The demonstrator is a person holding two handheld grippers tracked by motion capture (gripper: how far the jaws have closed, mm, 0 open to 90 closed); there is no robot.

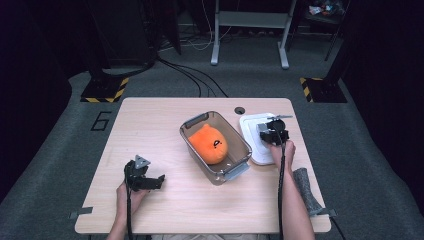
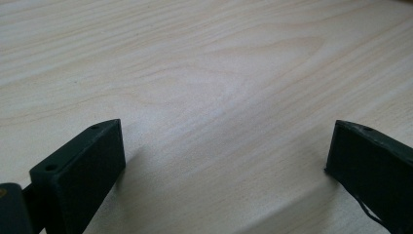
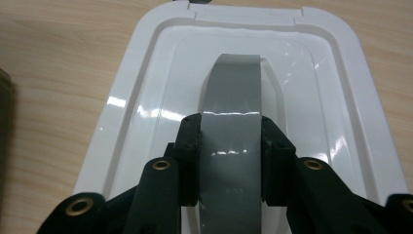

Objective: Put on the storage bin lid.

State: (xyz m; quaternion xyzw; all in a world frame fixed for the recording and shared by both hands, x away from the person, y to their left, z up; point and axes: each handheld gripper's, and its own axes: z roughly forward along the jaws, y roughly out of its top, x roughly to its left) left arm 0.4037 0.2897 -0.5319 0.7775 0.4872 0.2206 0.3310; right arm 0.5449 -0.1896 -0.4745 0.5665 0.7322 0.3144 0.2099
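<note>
1 white lid [image 3: 146,112], rigid, light, glossy and likely slippery; best taken by its raised grey handle [image 3: 231,97], where the right gripper [image 3: 230,146] pinches. Left gripper [image 2: 224,161] spread, empty.

The light wooden worktop [image 1: 165,125] lies bare along its left edge and far-left corner. Toward the right edge, the clear plastic bin [image 1: 240,135] holding an orange plush toy [image 1: 208,144] and the white rectangular lid [image 1: 251,137] just beside it block the way.

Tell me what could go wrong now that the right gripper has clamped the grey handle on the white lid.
1. The right gripper pinches only the narrow grey handle, so the white lid may tilt or swing when lifted.
2. The glossy handle could slip between the pads.
3. The orange plush toy bulges in the clear bin, so the lid might not seat flat.
</note>
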